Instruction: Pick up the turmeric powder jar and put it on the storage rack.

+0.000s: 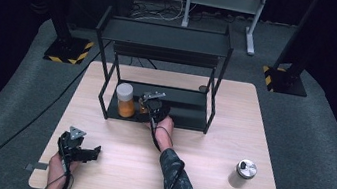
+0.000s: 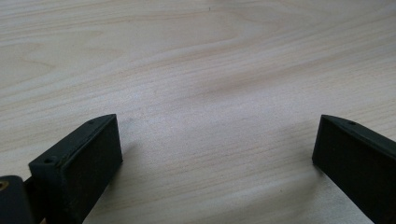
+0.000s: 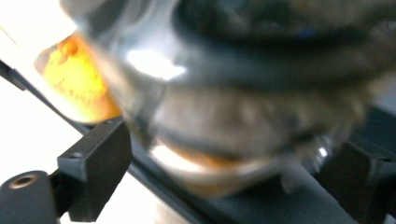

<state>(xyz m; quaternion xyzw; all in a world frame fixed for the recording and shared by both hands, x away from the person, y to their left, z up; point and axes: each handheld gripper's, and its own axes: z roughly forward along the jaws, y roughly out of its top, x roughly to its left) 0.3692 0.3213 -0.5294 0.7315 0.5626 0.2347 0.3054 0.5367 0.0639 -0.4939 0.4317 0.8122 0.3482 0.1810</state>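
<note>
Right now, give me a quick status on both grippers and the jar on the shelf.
Left gripper open, idle on the wooden table. Right gripper at the black shelf rack's bottom tier, fingers spread around a dark-lidded glass jar, contact unclear. Orange-filled white-lidded jar close beside.

Left claw [image 1: 78, 148] rests low, jaws wide; right claw [image 1: 153, 103] reaches forward, jaws apart.

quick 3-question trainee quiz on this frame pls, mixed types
1. True or false: the left gripper has something between its jaws.
2. The orange-filled jar stands: A) on the rack's bottom shelf B) on its top shelf C) on the table.
3. What stands alone near the table's right front corner?

Key: 1 false, its jaws stand apart over bare table. 2 A. 3 a metal canister.
</note>
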